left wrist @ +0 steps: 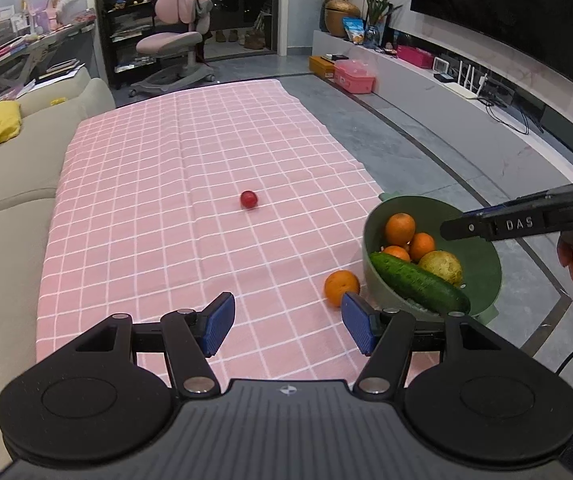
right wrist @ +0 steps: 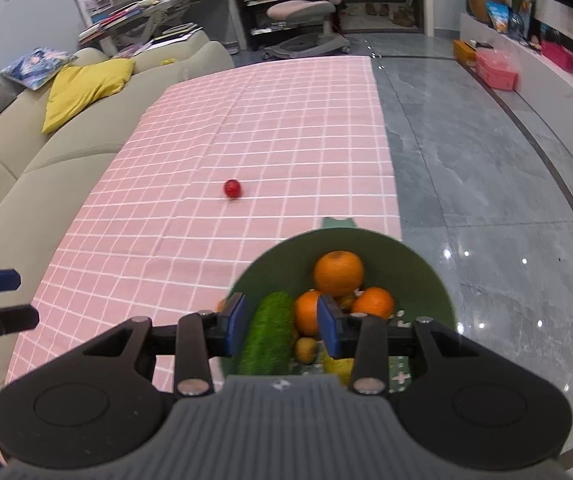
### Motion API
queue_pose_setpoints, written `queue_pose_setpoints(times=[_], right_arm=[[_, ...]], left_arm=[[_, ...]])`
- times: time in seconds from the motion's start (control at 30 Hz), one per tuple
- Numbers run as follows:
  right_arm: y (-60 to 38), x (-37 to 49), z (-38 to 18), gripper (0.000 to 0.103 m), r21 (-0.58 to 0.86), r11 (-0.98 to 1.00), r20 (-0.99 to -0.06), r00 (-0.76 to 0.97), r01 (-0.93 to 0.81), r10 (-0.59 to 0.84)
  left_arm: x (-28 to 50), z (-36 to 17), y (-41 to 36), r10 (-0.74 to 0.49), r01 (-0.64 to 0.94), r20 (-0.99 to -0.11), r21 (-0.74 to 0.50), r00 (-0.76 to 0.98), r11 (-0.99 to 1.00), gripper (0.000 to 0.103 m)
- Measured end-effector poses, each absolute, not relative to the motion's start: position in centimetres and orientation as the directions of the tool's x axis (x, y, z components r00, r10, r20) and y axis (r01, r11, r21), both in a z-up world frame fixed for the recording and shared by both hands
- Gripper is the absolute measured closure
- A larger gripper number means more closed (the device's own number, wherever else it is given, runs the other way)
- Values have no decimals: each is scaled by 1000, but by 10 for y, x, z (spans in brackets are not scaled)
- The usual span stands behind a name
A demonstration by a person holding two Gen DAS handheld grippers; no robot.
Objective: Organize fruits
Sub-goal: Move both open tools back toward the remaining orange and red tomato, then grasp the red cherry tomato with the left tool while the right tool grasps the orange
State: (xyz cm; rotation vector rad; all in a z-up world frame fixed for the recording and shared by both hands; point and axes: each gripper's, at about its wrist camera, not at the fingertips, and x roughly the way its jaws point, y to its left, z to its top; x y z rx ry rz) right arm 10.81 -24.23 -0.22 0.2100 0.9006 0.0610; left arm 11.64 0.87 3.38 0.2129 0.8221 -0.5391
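We see left gripper (left wrist: 288, 322) open, empty, orange (left wrist: 341, 288) just ahead of its right finger; right gripper (right wrist: 282, 326) open above bowl (right wrist: 426, 268); red fruit (left wrist: 248, 199) far ahead

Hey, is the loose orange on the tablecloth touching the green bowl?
Cannot tell. In the left wrist view the orange sits right beside the green bowl, but the left gripper finger covers where they would meet.

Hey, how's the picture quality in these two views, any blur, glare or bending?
Left wrist view: sharp, the cucumber in the green bowl crisp, fisheye bending the TV wall. Right wrist view: motion blur smears the bowl and cucumber beyond the open right tongs; lamp glints dot the glossy floor.
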Motion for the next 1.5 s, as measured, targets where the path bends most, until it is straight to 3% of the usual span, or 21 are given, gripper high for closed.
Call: queue_pose_setpoints(times=[0.4, 0.67, 1.0, 1.5], right_arm=[[-150, 90, -17, 66, 161, 987, -765, 630, -8, 130], [-88, 61, -66, 66, 180, 961, -688, 726, 209, -29], [-76, 86, -115, 53, 167, 853, -638, 714, 494, -288], [-78, 151, -142, 49, 239, 643, -633, 619, 728, -465]], left_arm=[[125, 12, 75, -364, 482, -742, -64, 563, 874, 31], [158, -12, 95, -359, 500, -757, -49, 546, 865, 31], [234, -44, 42, -370, 649, -743, 111, 557, 753, 31], [328, -106, -27, -419, 697, -718, 128, 556, 706, 31]])
